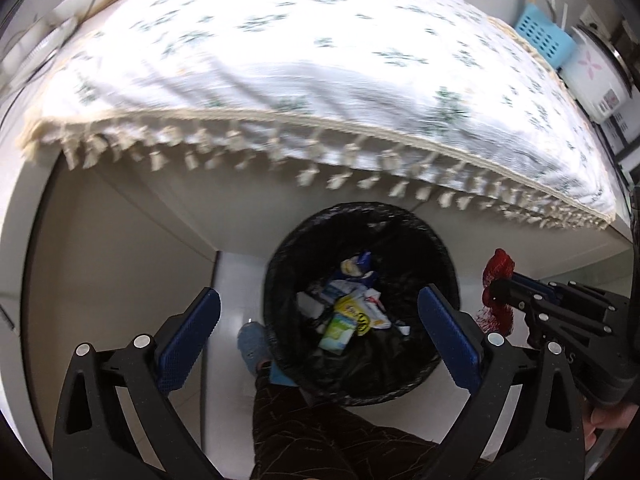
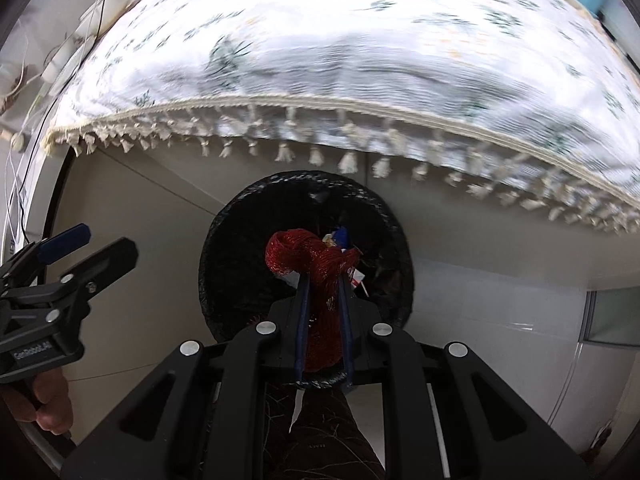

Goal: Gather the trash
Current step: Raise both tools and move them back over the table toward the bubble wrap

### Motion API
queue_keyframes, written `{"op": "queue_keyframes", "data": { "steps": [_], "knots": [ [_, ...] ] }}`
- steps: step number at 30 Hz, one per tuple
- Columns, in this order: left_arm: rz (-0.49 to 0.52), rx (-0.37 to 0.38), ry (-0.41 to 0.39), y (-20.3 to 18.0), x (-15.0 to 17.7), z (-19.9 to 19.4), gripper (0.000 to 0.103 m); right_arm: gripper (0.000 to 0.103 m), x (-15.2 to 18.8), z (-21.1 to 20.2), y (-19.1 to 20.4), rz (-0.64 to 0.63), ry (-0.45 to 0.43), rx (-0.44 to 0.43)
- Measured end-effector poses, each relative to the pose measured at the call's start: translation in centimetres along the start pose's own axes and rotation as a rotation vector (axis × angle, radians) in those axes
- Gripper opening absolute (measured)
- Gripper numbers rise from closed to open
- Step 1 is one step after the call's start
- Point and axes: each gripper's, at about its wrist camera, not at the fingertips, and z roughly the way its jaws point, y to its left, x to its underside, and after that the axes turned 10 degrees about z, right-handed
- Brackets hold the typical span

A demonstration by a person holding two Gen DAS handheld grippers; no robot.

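A round trash bin (image 1: 360,304), lined with a black bag, is seen on the pale tiled floor (image 1: 232,280) just in front of a white table whose top is covered by a white cloth (image 1: 320,60) printed with small green sprigs and edged with cream tassels. Crumpled wrappers and packets (image 1: 352,312), among them a yellow one and a green-and-white one, are seen lying in the bottom of the bin. The left gripper (image 1: 320,336) is held above the bin pointing steeply down, its blue-padded fingers (image 1: 448,340) spread wide with nothing between them; through the gap the bin's contents are seen. The right gripper (image 2: 324,304) is also pointed steeply down over the bin, and its fingers are closed on a bunch of red mesh netting (image 2: 320,276), which is pinched between the blue pads and bulges out beyond the fingertips over the bin's opening. In the left wrist view the same netting (image 1: 498,292) is seen at the right, held clear of the bin's rim and off to its side. A dark patterned trouser leg (image 1: 304,432) and a blue slipper (image 1: 252,344) of the person are seen beside the bin. At the far right end of the table a light blue perforated basket (image 1: 544,36) and a white rice cooker (image 1: 596,76) with a pink flower mark are seen.
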Motion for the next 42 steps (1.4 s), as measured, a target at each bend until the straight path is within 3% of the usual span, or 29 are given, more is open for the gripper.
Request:
{"op": "queue_keyframes", "data": {
  "steps": [9, 21, 32, 38, 42],
  "knots": [
    [-0.04, -0.028, 0.005, 2.2, 0.6, -0.5, 0.097, 0.022, -0.5, 0.6, 1.5, -0.03, 0.002, 0.01],
    [-0.038, -0.022, -0.009, 2.2, -0.3, -1.2, 0.097, 0.049, -1.1, -1.4, 1.2, -0.027, -0.045, 0.021],
    [-0.027, -0.024, -0.072, 1.1, -2.2, -4.9, 0.097, 0.084, -3.3, -7.4, 1.1, -0.056, -0.204, 0.046],
    [-0.029, -0.041, -0.118, 1.0, -4.1, -7.7, 0.097, 0.092, -5.5, -10.5, 1.3, -0.062, -0.284, 0.046],
    [-0.026, -0.044, -0.132, 1.5, -5.8, -8.9, 0.097, 0.093, -7.0, -11.9, 1.7, -0.059, -0.321, 0.046]
  ]
}}
